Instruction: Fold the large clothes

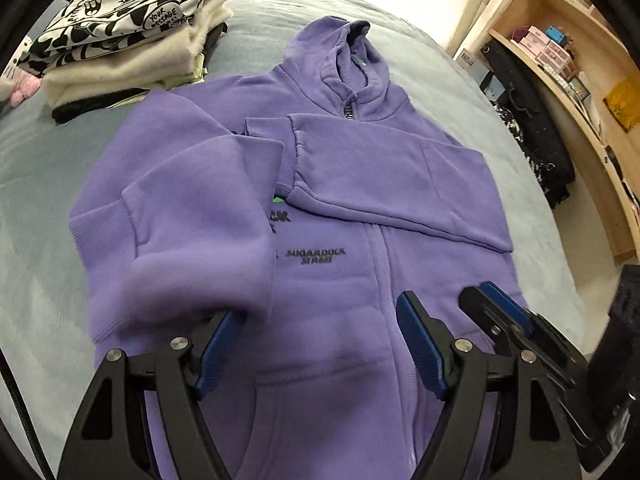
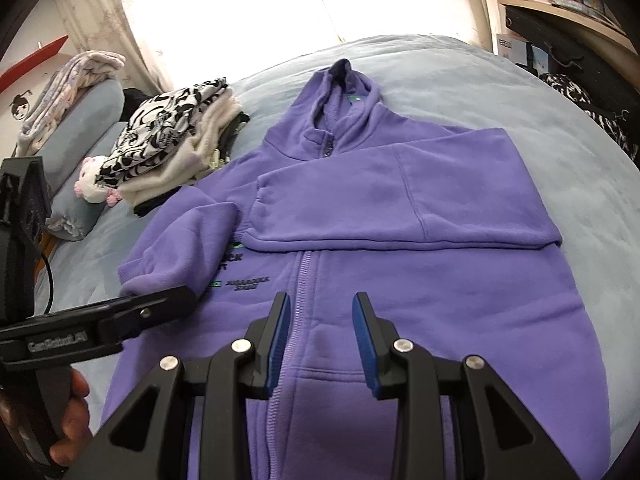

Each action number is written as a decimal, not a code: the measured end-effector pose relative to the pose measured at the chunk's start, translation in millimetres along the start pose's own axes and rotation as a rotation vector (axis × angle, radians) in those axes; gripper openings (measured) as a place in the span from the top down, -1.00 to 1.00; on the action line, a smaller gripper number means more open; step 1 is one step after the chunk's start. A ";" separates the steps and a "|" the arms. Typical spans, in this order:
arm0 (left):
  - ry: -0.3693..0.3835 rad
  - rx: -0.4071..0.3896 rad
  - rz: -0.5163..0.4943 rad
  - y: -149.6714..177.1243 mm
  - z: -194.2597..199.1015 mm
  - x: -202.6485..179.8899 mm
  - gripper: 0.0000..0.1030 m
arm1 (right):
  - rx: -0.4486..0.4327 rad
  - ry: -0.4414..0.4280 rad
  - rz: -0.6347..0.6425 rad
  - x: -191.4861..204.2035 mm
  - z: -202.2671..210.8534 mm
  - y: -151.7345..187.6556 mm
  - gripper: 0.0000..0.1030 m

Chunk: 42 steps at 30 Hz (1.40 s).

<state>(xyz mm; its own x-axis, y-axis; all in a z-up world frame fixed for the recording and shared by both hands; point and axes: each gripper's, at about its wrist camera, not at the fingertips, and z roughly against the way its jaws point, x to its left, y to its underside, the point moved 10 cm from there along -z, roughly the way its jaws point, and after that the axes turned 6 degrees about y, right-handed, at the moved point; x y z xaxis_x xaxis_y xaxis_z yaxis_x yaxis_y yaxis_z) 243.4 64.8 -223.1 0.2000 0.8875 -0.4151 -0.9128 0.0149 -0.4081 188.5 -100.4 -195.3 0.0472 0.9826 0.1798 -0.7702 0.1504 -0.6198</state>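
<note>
A purple zip hoodie lies face up on the bed, hood at the far end; it also shows in the right wrist view. Both sleeves are folded across its chest: the left sleeve and the right sleeve. My left gripper is open and empty above the lower front, left of the zip. My right gripper is open and empty over the zip near the pocket. The right gripper also shows in the left wrist view, and the left gripper in the right wrist view.
A stack of folded clothes with a black-and-white print on top sits at the bed's far left. Pillows and a plush toy lie beyond it. Wooden shelves and dark bags stand to the right of the pale blue bed.
</note>
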 end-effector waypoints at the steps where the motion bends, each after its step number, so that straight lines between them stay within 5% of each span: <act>1: 0.011 0.004 0.005 3.0 4.6 -0.8 -0.47 | 0.001 -0.007 0.005 2.7 0.8 0.2 0.37; 6: 0.040 -0.010 0.021 14.3 28.9 -0.1 -0.47 | 0.002 -0.038 0.059 21.4 6.3 3.5 0.36; 10: 0.015 -0.051 0.026 22.2 53.4 13.0 -0.47 | -0.013 -0.065 0.121 42.5 13.6 3.5 0.03; 23: -0.107 -0.119 0.108 46.0 97.8 88.2 -0.47 | -0.006 -0.123 0.361 129.9 4.5 14.0 0.02; 28: -0.094 -0.115 0.155 53.3 95.6 112.4 -0.47 | 0.016 -0.082 0.491 157.8 -16.0 30.3 0.02; 36: -0.080 -0.125 0.198 58.3 94.7 131.5 -0.47 | -0.010 0.123 0.710 180.0 -54.0 36.9 0.03; 39: -0.073 -0.127 0.213 59.9 94.2 135.9 -0.47 | -0.041 0.176 0.748 185.5 -56.3 24.8 0.81; 42: -0.070 -0.130 0.219 60.2 93.9 137.5 -0.47 | -0.102 0.150 0.721 191.7 -42.2 -2.5 0.83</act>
<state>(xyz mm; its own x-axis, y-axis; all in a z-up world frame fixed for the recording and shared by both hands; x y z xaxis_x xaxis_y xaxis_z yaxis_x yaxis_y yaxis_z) 182.5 231.0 -228.5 -0.0265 0.8927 -0.4499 -0.8775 -0.2363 -0.4172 226.2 92.2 -191.5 -0.3556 0.8445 -0.4004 -0.5802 -0.5353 -0.6138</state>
